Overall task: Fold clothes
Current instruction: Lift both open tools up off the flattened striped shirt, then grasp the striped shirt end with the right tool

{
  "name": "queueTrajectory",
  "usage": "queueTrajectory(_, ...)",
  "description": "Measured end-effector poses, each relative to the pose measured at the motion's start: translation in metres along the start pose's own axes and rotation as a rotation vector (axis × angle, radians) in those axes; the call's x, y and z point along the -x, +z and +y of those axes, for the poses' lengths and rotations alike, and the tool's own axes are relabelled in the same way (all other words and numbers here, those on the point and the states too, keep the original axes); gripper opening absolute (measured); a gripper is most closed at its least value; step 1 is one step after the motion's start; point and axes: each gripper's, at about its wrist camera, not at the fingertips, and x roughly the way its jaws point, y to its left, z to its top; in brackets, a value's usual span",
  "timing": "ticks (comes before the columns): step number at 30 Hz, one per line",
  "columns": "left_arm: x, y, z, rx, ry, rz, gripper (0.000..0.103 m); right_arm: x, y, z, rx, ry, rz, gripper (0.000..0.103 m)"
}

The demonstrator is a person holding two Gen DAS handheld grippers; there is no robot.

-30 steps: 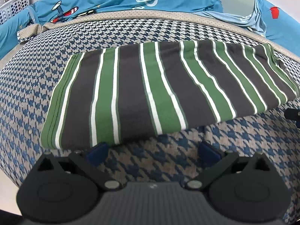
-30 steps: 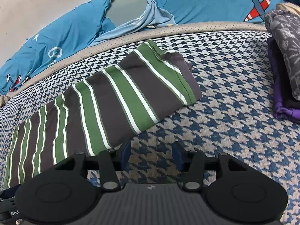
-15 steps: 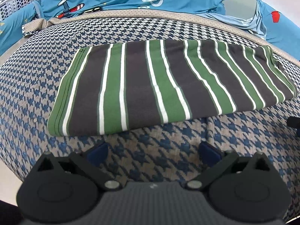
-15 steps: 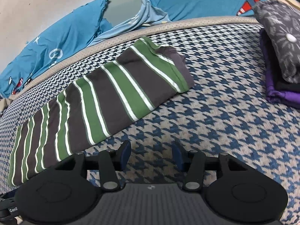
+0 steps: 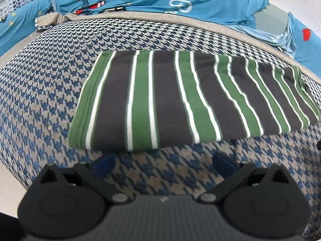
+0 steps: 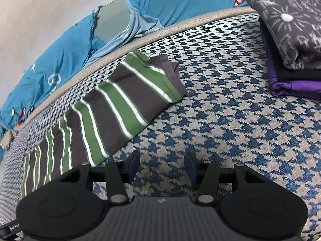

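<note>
Both grippers farther from striped garment [image 5: 192,100]

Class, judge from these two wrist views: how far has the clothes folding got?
Done: the striped garment lies folded into a long flat band on the houndstooth cover, and a folded stack sits to its right. In hand: nothing; the left gripper and right gripper have open, empty jaws just short of the band. Left: probably one more fold across, then moving it onto the stack.
</note>
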Motion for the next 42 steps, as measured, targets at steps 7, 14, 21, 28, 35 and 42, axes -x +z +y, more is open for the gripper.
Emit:
queueTrajectory(7,0.000,0.023,0.005,-0.002,0.003,-0.008,0.103,-0.016,0.022,-0.010,-0.096,0.043,-0.008,0.048)
queueTrajectory(14,-0.009,0.041,-0.001,-0.075,0.035,-0.015,0.103,-0.034,0.042,-0.030,-0.261,0.102,-0.025,0.048)
queueTrajectory(21,-0.021,0.048,0.007,-0.029,0.046,0.002,0.103,-0.049,0.052,-0.028,-0.271,0.096,-0.065,0.048)
queueTrajectory(28,-0.029,0.049,0.011,-0.013,0.054,0.015,0.103,-0.063,0.061,-0.021,-0.262,0.088,-0.106,0.049)
queueTrajectory(35,-0.029,0.049,0.013,-0.011,0.048,0.022,0.103,-0.069,0.063,-0.017,-0.257,0.082,-0.143,0.046)
queueTrajectory(42,-0.033,0.051,0.014,-0.009,0.059,0.021,0.103,-0.073,0.065,-0.016,-0.276,0.046,-0.166,0.018)
